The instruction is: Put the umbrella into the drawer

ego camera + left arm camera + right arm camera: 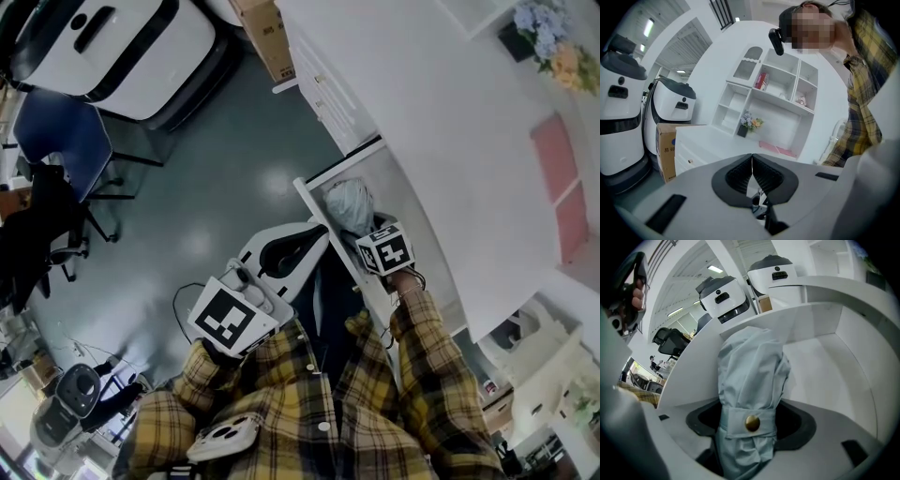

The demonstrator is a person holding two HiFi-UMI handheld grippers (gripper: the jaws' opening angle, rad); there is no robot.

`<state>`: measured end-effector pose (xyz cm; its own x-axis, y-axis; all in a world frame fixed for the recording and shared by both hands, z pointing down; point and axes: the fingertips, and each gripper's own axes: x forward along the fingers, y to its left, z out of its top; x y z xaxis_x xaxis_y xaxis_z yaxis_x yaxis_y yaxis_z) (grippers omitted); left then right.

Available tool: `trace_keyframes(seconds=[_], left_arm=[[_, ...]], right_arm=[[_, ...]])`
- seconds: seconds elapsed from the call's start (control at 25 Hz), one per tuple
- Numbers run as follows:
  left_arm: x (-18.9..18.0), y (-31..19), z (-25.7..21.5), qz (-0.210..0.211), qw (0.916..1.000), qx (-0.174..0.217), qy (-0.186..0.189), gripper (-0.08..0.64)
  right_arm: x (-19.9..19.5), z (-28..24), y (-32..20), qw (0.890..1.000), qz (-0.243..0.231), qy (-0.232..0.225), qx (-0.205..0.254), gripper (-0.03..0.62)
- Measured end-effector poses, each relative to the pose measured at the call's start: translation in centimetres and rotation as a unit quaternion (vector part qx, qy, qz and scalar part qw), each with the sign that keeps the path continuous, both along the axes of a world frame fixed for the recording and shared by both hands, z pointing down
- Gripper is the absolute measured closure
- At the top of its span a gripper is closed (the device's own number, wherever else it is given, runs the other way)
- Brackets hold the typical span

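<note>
The umbrella [752,376] is folded, pale grey-blue, and wrapped by a strap with a brass snap. My right gripper [751,422] is shut on it just at the strap. The umbrella points into the open white drawer [820,362], whose walls curve around it. From the head view the umbrella [349,204] lies inside the drawer [323,220] under the white desk, with my right gripper [380,246] right behind it. My left gripper [267,272] hangs left of the drawer, over the floor. In the left gripper view, the left gripper [751,164] is shut on nothing and aims up at the shelves.
A white desk top [422,103] overhangs the drawer. White robot bases [122,47], a cardboard box [267,33] and a blue chair [61,131] stand on the grey floor to the left. A wall shelf with flowers [751,123] rises behind the desk.
</note>
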<state>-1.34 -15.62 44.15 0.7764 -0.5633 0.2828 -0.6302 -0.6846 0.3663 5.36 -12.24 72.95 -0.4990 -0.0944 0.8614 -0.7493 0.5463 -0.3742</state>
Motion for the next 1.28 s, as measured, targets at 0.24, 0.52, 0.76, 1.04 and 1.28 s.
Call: trace_keyframes(seconds=[0.24, 0.52, 0.76, 1.04, 1.28], left_arm=[[0.4, 0.1, -0.5, 0.006, 1.0000, 0.001, 0.007, 0.540], [0.1, -0.1, -1.2, 0.006, 0.9999, 0.006, 0.010, 0.540], [-0.2, 0.0, -2.2, 0.003, 0.9997, 0.016, 0.018, 0.540], [-0.3, -0.4, -4.0, 0.004, 0.9990, 0.030, 0.031, 0.540], [0.3, -0.7, -6.1, 0.016, 0.9978, 0.050, 0.040, 0.540]], right_arm=[[-0.1, 0.2, 0.2, 1.000, 0.004, 0.008, 0.017, 0.270], [-0.2, 0.2, 0.0, 1.000, 0.002, 0.017, 0.012, 0.270], [0.0, 0.1, 0.1, 0.999, 0.001, 0.034, 0.010, 0.270], [0.7, -2.1, -0.1, 0.999, 0.013, 0.033, 0.025, 0.268], [1.3, -5.7, -0.3, 0.998, 0.038, 0.016, 0.052, 0.268]])
